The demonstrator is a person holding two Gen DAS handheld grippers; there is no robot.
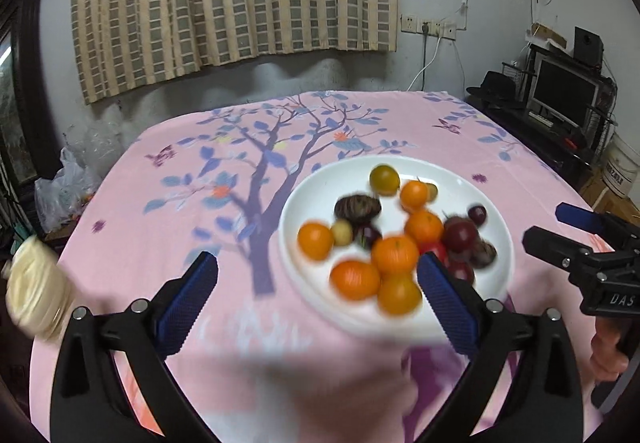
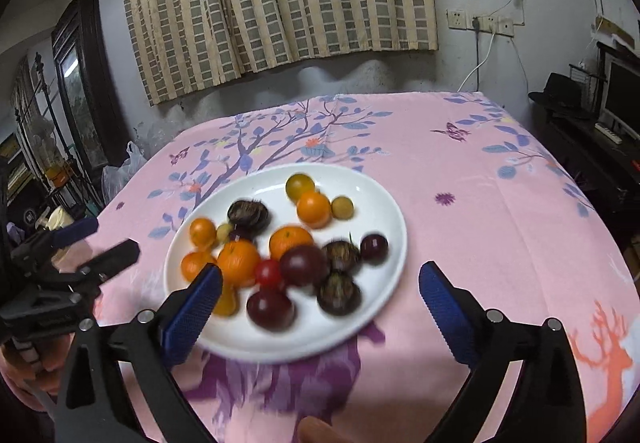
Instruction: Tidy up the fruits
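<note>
I see the bench covered with a pink cloth printed with a purple tree and blue leaves. One white plate with fruits lies directly on it, about the middle, nearer my edge.

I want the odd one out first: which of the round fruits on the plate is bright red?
The small cherry tomato at the pile's middle, between an orange and a dark plum; everything else is orange, yellowish or dark purple.
</note>
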